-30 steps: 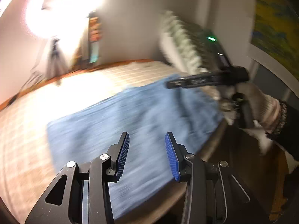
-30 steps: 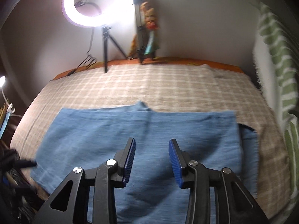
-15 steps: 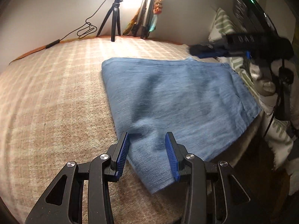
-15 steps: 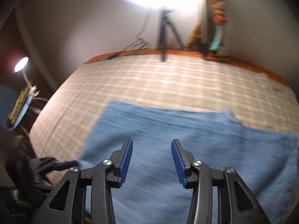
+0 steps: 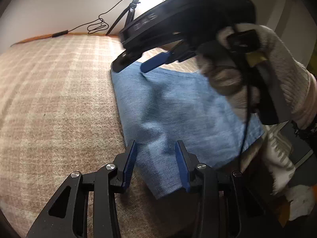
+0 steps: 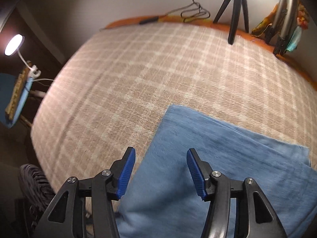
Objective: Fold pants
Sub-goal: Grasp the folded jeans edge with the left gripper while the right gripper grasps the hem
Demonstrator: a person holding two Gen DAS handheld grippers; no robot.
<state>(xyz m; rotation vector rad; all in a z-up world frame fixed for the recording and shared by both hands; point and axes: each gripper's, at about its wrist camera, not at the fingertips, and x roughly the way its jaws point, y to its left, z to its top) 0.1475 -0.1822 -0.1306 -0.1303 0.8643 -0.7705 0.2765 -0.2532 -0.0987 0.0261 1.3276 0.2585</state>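
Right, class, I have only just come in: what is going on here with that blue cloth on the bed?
A person is folding blue pants on a checked blanket, with a gripper in each gloved hand. The pants already lie folded flat. The left gripper hovers open over their near corner, touching nothing. The right gripper is poised above the far corner of the same short edge; its fingers have just been opening, and nothing is between them. Neither holds the pants yet.

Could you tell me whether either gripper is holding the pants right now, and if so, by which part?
Nothing is held: the left gripper and right gripper both stand open above the pants.
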